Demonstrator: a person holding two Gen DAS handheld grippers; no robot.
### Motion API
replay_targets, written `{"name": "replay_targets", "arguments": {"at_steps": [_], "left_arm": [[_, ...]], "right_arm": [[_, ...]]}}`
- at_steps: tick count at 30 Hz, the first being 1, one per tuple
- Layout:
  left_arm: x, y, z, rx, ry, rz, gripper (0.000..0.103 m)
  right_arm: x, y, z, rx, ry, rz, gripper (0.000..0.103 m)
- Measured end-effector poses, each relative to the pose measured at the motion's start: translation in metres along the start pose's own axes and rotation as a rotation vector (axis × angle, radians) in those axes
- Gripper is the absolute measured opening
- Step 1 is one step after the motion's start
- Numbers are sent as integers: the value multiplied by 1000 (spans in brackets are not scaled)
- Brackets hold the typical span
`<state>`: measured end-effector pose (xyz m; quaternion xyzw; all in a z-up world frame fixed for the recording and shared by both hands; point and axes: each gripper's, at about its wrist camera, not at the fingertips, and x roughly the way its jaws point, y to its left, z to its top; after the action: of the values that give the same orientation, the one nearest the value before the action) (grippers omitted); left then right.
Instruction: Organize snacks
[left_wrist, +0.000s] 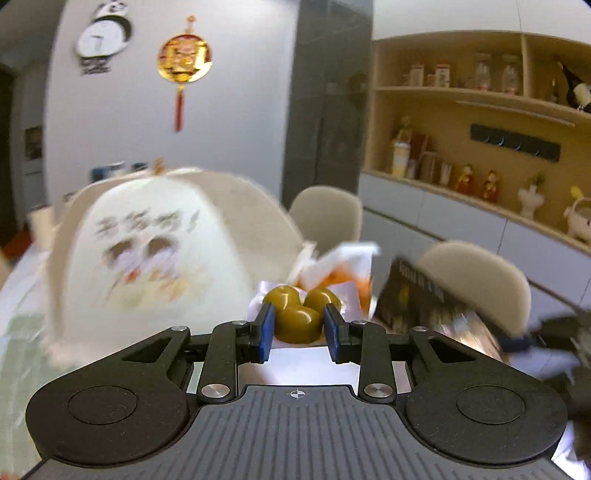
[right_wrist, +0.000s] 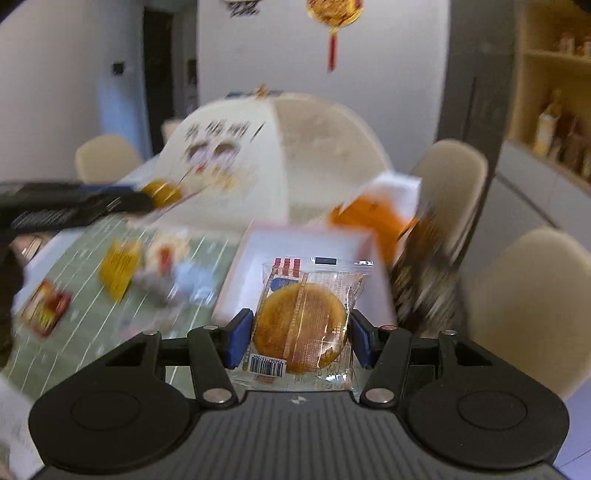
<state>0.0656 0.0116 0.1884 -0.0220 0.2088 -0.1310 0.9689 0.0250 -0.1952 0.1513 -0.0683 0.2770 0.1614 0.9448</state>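
Observation:
My left gripper (left_wrist: 299, 314) is shut on a clear pack of green, olive-like fruits (left_wrist: 286, 297), held up in the air. My right gripper (right_wrist: 301, 325) is shut on a clear packet with a round golden cake (right_wrist: 301, 306), its blue pads pressing both edges. Below that packet lies a white box (right_wrist: 295, 240) with a pinkish rim. In the right wrist view the left gripper (right_wrist: 147, 201) shows blurred at the left with its greenish pack (right_wrist: 162, 192).
A big white dome food cover (left_wrist: 147, 251) stands behind. An orange-and-white bag (right_wrist: 376, 214) and a dark snack bag (right_wrist: 424, 266) stand beyond the box. Loose packets, yellow (right_wrist: 120, 269) and red (right_wrist: 46, 308), lie on the green tablecloth. Beige chairs (right_wrist: 528, 295) ring the table.

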Motion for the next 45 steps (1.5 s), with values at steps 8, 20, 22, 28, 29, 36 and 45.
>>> {"name": "replay_targets", "arguments": {"at_steps": [8,20,22,28,29,36,45], "left_arm": [[88,47,-21,-345,116,-60,33],[-26,127,-103,-387,311,182,33],[-50,161,-115,-424,326,299,33],[-105,242,-154,-582,332,589,33],[-112,252,-157,-610,337,603,33],[-110,278,-187,-736,340,531,33],[-82,227,-181,-708,391,167,33]], "right_arm": [[31,2,-4,34,72,-42,56],[149,15,32,109,90,-92,65],[150,30,28,109,99,-54,65],[133,93,7,31,120,62,69],[130,102,6,25,125,80,71],[118,150,-10,-8,219,199,74],[126,200,-13,-131,276,323,77]]}}
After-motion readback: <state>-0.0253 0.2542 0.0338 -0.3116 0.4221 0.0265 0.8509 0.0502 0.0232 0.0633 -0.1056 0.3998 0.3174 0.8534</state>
